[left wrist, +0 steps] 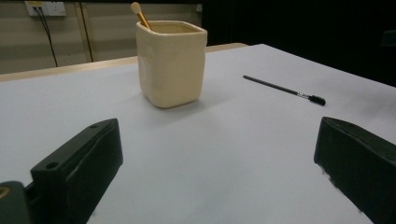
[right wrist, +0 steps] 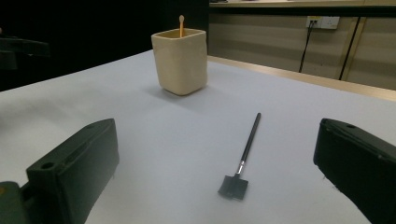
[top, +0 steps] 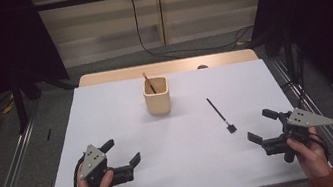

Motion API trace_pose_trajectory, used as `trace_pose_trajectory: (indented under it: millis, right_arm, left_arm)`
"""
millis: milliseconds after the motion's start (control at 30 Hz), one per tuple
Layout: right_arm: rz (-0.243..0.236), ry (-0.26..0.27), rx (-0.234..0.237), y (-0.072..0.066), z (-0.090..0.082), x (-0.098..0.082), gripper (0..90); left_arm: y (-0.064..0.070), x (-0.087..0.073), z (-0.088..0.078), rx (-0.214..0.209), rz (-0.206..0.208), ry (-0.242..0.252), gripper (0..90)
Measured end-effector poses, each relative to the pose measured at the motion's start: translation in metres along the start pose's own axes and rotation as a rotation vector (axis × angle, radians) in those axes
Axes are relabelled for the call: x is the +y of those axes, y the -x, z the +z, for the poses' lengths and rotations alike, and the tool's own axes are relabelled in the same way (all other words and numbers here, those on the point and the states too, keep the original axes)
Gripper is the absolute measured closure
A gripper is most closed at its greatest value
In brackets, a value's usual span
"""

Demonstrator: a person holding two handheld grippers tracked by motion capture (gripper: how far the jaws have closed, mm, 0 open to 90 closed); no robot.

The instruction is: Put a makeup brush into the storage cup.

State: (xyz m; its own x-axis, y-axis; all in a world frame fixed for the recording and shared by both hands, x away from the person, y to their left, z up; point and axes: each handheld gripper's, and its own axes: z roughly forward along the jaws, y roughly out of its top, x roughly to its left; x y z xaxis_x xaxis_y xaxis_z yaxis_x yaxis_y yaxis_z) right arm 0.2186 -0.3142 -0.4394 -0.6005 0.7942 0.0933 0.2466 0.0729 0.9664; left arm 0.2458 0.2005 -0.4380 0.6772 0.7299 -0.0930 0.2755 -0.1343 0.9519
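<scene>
1. Lying flat on the white worktop, a black brush is being framed between the spread fingers of the right gripper, with its flat head nearest those fingers and its handle running away from them toward the cup.
2. Nothing is being held by the right gripper: its fingers are being kept wide apart, and the brush is lying a little ahead of them, untouched.
3. The left gripper is likewise being held with its fingers well apart and empty, low over the worktop.
4. A cream cup is standing upright well ahead of both sets of fingers, and a tan-handled brush is already leaning inside it.
5. The step in hand is judged to be the approach to the black brush, with the pick-up not yet begun.
6. For the next move, the right fingers are likely being required to come forward and down until the thin handle lies between them, then to close across it.
7. Since the handle is slim and flat on the worktop, a low, square closing is being called for, or it may roll clear of the fingers.
</scene>
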Motion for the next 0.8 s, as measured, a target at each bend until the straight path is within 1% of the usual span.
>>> trace_pose_trajectory:
  millis: [33, 100, 133, 167, 200, 233, 300, 367, 433, 533, 600, 633, 667, 700, 733, 800]
  right_arm:
    - [0.001, 0.003, -0.006, 0.001, 0.002, 0.002, 0.4]
    - [-0.008, 0.006, -0.014, 0.003, 0.005, 0.005, 0.6]
    - [-0.015, 0.011, -0.022, 0.004, 0.007, 0.008, 1.1]
    - [-0.015, 0.01, -0.022, 0.005, 0.009, 0.009, 1.1]
    - [-0.011, 0.009, -0.021, 0.006, 0.012, 0.011, 1.1]
    - [-0.012, 0.001, -0.018, 0.007, 0.015, 0.012, 1.1]
    - [-0.015, 0.002, -0.018, 0.009, 0.02, 0.015, 1.1]
    - [-0.017, 0.002, -0.018, 0.01, 0.024, 0.018, 1.1]
    - [-0.013, 0.012, -0.016, 0.012, 0.029, 0.021, 1.1]
    - [-0.018, 0.011, -0.015, 0.014, 0.037, 0.026, 1.1]
    - [-0.025, 0.004, -0.017, 0.016, 0.041, 0.029, 1.2]
    - [-0.024, 0.006, -0.023, 0.017, 0.043, 0.03, 1.7]
    - [-0.018, 0.012, -0.02, 0.018, 0.045, 0.031, 1.7]
    - [-0.016, 0.001, -0.023, 0.018, 0.047, 0.032, 1.6]
    - [-0.022, 0.0, -0.024, 0.018, 0.048, 0.033, 1.8]
    - [-0.019, 0.0, -0.026, 0.02, 0.051, 0.035, 2.0]
  left_arm:
    - [0.0, 0.0, 0.0, -0.001, -0.001, -0.001, 1.1]
    - [0.001, 0.0, 0.0, -0.014, -0.025, 0.005, 1.2]
    - [0.001, 0.0, 0.0, -0.005, -0.023, -0.003, 1.2]
    - [0.002, 0.0, 0.0, 0.005, -0.009, -0.008, 1.2]
    - [0.003, 0.0, 0.001, -0.005, 0.0, -0.011, 1.2]
    - [0.003, 0.0, 0.001, -0.011, 0.0, -0.011, 1.2]
    - [0.003, 0.0, 0.001, -0.006, 0.007, -0.005, 1.2]
    - [0.002, 0.0, 0.0, -0.003, -0.005, -0.004, 1.2]
    - [0.001, 0.0, 0.0, 0.002, -0.007, -0.001, 1.2]
    - [0.001, 0.0, -0.001, 0.004, -0.006, -0.005, 1.1]
    - [0.003, 0.002, -0.002, -0.017, -0.003, -0.006, 1.1]
    - [0.004, 0.003, -0.002, -0.02, -0.001, 0.001, 1.1]
    - [0.005, 0.004, -0.003, -0.02, 0.011, 0.008, 1.1]
    - [0.006, 0.004, -0.003, -0.022, 0.016, 0.006, 1.1]
    - [0.006, 0.003, -0.003, -0.025, 0.017, 0.003, 1.1]
    - [0.006, 0.002, -0.002, -0.029, 0.014, -0.003, 1.1]
